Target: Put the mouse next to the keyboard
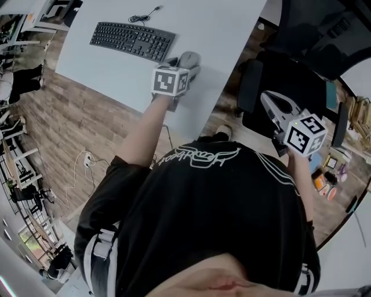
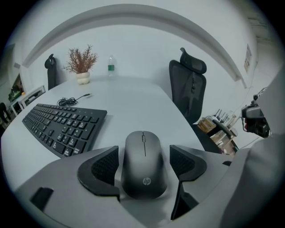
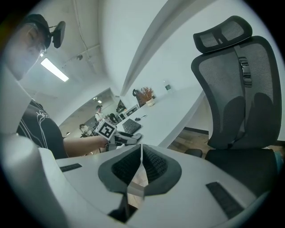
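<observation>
A dark grey mouse (image 2: 143, 162) lies on the white table (image 2: 133, 102), just right of the black keyboard (image 2: 62, 124). My left gripper (image 2: 144, 156) is open around the mouse, with a thin gap on each side between its pads and the mouse body. In the head view the left gripper (image 1: 186, 65) reaches over the table to the mouse (image 1: 189, 58) at the keyboard's (image 1: 132, 39) right end. My right gripper (image 1: 272, 103) hangs off the table near the chair. In its own view the right gripper (image 3: 141, 162) is shut with nothing between its pads.
A black mesh office chair (image 1: 301, 58) stands right of the table, close to the right gripper. At the table's far end stand a potted plant (image 2: 81, 62) and a bottle (image 2: 111, 69). The keyboard cable (image 1: 145, 16) trails off behind it. The table's edge (image 1: 116, 87) runs above a wooden floor.
</observation>
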`<control>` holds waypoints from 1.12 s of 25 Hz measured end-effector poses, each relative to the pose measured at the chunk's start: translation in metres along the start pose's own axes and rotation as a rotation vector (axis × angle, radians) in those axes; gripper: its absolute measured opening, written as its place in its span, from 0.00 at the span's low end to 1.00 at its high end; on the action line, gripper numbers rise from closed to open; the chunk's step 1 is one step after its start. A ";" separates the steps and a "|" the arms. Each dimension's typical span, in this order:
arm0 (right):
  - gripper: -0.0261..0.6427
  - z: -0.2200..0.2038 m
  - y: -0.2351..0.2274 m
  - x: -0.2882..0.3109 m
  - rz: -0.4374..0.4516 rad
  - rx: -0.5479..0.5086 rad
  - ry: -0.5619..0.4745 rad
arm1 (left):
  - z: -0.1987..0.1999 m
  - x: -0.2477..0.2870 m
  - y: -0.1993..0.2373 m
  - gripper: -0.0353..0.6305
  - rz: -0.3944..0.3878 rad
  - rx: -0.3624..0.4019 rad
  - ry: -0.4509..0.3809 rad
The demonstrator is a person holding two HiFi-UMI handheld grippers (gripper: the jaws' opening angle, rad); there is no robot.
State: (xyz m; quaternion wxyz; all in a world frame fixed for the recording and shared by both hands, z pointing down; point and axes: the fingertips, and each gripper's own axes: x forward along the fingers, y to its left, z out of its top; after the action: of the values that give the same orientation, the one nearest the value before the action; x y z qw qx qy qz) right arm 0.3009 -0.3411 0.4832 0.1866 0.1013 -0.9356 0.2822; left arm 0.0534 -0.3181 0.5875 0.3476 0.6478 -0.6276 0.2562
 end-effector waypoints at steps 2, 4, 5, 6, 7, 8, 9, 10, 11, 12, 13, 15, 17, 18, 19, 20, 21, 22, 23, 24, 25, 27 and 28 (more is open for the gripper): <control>0.06 0.002 -0.001 -0.004 -0.011 0.004 -0.013 | 0.007 -0.008 0.004 0.58 0.012 0.000 -0.025; 0.06 0.001 0.001 -0.009 -0.022 0.002 -0.019 | 0.011 -0.018 0.006 0.58 0.014 0.001 -0.044; 0.06 0.000 0.002 -0.011 -0.027 -0.001 -0.019 | 0.014 -0.025 0.005 0.58 0.011 0.004 -0.055; 0.06 -0.001 0.004 -0.014 -0.032 -0.003 -0.020 | 0.017 -0.033 0.003 0.57 0.006 0.007 -0.070; 0.06 -0.001 0.005 -0.016 -0.036 -0.005 -0.024 | 0.020 -0.041 0.001 0.53 0.000 0.010 -0.088; 0.06 0.000 0.007 -0.019 -0.041 -0.007 -0.029 | 0.024 -0.050 -0.003 0.47 -0.009 0.012 -0.108; 0.06 0.002 0.009 -0.021 -0.049 -0.013 -0.038 | 0.028 -0.059 -0.008 0.43 -0.022 0.013 -0.129; 0.06 0.004 0.012 -0.022 -0.058 -0.021 -0.049 | 0.032 -0.069 -0.015 0.39 -0.039 0.017 -0.148; 0.06 0.007 0.017 -0.023 -0.065 -0.031 -0.061 | 0.033 -0.079 -0.022 0.35 -0.059 0.026 -0.165; 0.06 0.009 0.024 -0.024 -0.068 -0.040 -0.074 | 0.034 -0.090 -0.031 0.33 -0.079 0.041 -0.181; 0.06 0.011 0.033 -0.025 -0.068 -0.046 -0.087 | 0.033 -0.101 -0.040 0.28 -0.099 0.060 -0.196; 0.06 0.016 0.056 -0.028 -0.060 -0.063 -0.115 | 0.030 -0.127 -0.059 0.15 -0.150 0.094 -0.231; 0.06 0.018 0.081 -0.030 -0.051 -0.084 -0.136 | 0.026 -0.157 -0.079 0.07 -0.223 0.110 -0.268; 0.06 0.017 0.093 -0.031 -0.049 -0.092 -0.143 | 0.023 -0.173 -0.089 0.07 -0.261 0.114 -0.285; 0.06 0.015 0.105 -0.032 -0.046 -0.099 -0.148 | 0.019 -0.189 -0.098 0.07 -0.293 0.120 -0.303; 0.06 0.013 0.118 -0.034 -0.042 -0.107 -0.153 | 0.014 -0.206 -0.106 0.06 -0.319 0.128 -0.321; 0.06 0.010 0.131 -0.035 -0.038 -0.117 -0.160 | 0.010 -0.222 -0.113 0.06 -0.341 0.136 -0.341; 0.06 0.008 0.145 -0.037 -0.034 -0.129 -0.169 | 0.006 -0.237 -0.119 0.06 -0.364 0.135 -0.361; 0.06 0.006 0.159 -0.039 -0.031 -0.141 -0.183 | 0.000 -0.252 -0.124 0.06 -0.390 0.124 -0.381; 0.06 0.004 0.174 -0.041 -0.032 -0.148 -0.201 | -0.006 -0.266 -0.128 0.06 -0.418 0.103 -0.399; 0.06 0.002 0.188 -0.044 -0.033 -0.150 -0.221 | -0.012 -0.279 -0.132 0.06 -0.446 0.080 -0.419; 0.06 -0.005 0.219 -0.049 -0.027 -0.157 -0.253 | -0.026 -0.308 -0.139 0.06 -0.493 0.058 -0.469; 0.06 -0.008 0.236 -0.050 -0.021 -0.167 -0.266 | -0.032 -0.323 -0.142 0.06 -0.513 0.061 -0.500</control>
State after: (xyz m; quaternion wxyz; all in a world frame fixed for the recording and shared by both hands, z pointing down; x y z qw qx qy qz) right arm 0.2795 -0.1390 0.3539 0.0719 0.1315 -0.9711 0.1856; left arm 0.1715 -0.0923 0.3414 0.2169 0.8368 -0.5025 0.0129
